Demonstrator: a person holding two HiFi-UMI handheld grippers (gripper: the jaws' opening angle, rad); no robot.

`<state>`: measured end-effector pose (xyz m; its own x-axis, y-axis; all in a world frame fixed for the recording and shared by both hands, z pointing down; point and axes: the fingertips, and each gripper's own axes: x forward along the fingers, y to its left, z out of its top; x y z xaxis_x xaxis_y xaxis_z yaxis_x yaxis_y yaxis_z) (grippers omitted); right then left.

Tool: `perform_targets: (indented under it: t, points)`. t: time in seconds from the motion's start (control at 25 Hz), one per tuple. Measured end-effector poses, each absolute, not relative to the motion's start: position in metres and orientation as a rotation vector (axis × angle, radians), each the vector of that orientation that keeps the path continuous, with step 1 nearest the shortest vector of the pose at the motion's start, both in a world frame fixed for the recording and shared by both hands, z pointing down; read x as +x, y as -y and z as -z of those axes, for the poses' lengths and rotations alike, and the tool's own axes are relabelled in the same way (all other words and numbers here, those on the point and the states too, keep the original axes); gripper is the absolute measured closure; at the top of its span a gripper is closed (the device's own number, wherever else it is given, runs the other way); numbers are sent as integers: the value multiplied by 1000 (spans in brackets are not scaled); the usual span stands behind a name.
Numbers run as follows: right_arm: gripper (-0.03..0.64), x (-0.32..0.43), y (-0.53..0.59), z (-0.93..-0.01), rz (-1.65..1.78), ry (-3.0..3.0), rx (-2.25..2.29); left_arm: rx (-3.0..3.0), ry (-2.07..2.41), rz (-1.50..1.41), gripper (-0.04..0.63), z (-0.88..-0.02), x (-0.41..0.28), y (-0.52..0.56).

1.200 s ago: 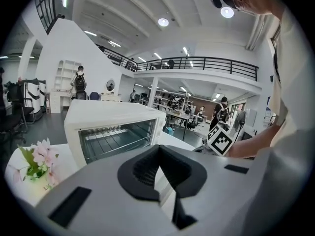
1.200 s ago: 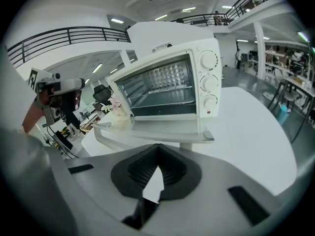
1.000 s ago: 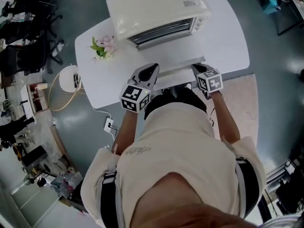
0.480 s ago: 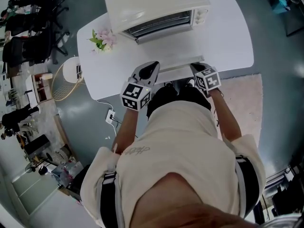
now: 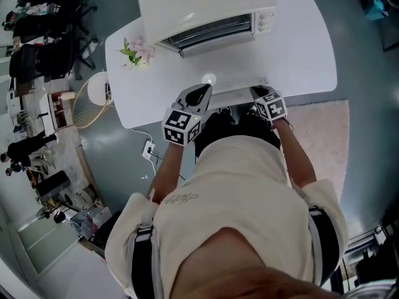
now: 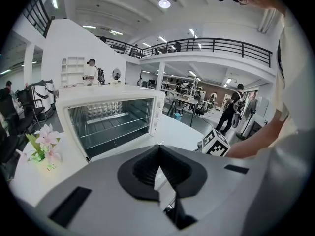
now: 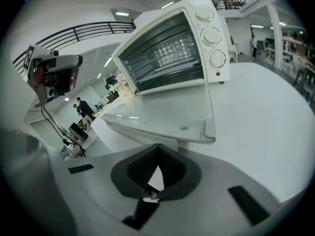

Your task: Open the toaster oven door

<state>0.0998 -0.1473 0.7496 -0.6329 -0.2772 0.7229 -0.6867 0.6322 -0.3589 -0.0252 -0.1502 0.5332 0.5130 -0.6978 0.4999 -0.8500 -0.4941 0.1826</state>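
Observation:
The cream toaster oven (image 5: 206, 8) stands at the back of the white table (image 5: 299, 48). Its glass door (image 7: 162, 117) hangs down flat and the wire racks inside show (image 6: 110, 119). The door's front edge (image 5: 240, 89) lies toward me. My left gripper (image 5: 202, 87) sits just left of that edge with its jaws together and nothing in them. At the door's right corner my right gripper (image 5: 257, 90) is also shut and empty. In the right gripper view the oven's knobs (image 7: 211, 33) face me.
A small pink flower sprig (image 5: 138, 52) lies on the table left of the oven. The table's front edge runs right under both grippers. On the floor are a round wire basket (image 5: 87, 108), a power strip (image 5: 149, 149) and a pale rug (image 5: 318, 142).
The head view has shifted slightly. Both grippers stay by the open door's front edge, jaws still together. The door has not moved.

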Motion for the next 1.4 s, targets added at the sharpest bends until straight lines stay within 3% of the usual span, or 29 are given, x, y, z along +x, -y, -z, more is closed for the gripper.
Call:
perform_targets:
  t: [0.76,1.4]
  points:
    - [611,98,146,-778,-843,2185,734,2348,1255,-516,577,-538,-11,153]
    - [611,107,133,-729,-886,2283,725,2372,1226,-499,577,-540,-6,154]
